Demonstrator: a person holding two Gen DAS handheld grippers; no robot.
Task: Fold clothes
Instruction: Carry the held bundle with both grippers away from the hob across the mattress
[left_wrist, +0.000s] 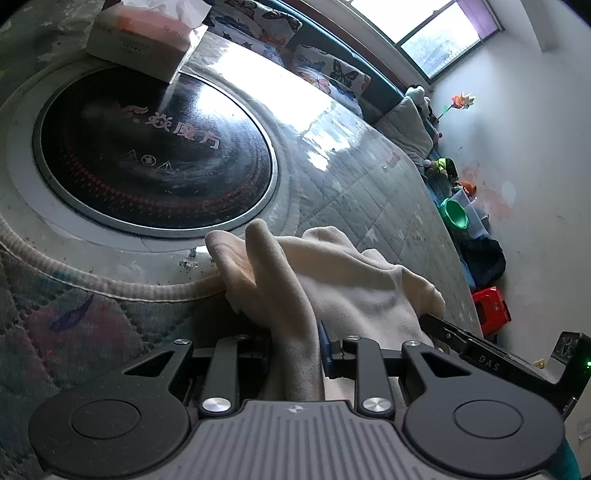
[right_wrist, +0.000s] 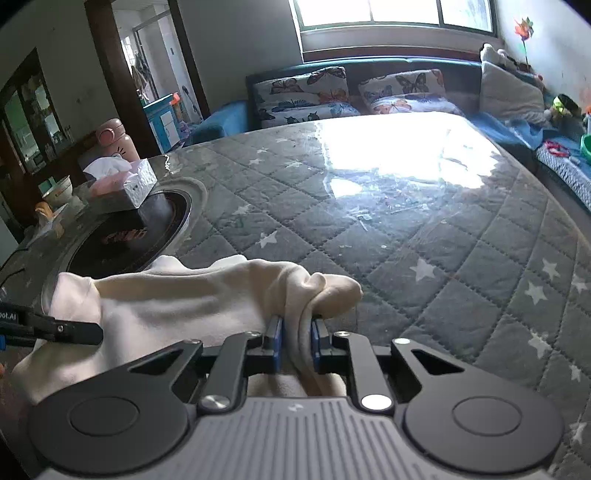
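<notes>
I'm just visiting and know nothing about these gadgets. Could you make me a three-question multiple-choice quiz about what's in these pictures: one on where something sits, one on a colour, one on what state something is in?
1. Where does the tissue box stand?
A. at the edge of the round black cooktop
B. on the blue sofa
C. on the floor

2. What colour is the garment being handled?
A. dark blue
B. cream white
C. red

3. What is the right gripper doing?
A. standing wide open over bare table
B. closed on a fold of the garment
C. holding the tissue box

Answers:
1 A: the left wrist view shows the box overlapping the cooktop's rim.
2 B: the cloth looks pale cream in both views.
3 B: a bunched fold runs between its blue pads, which press on it. The left gripper likewise pinches the cloth.
</notes>
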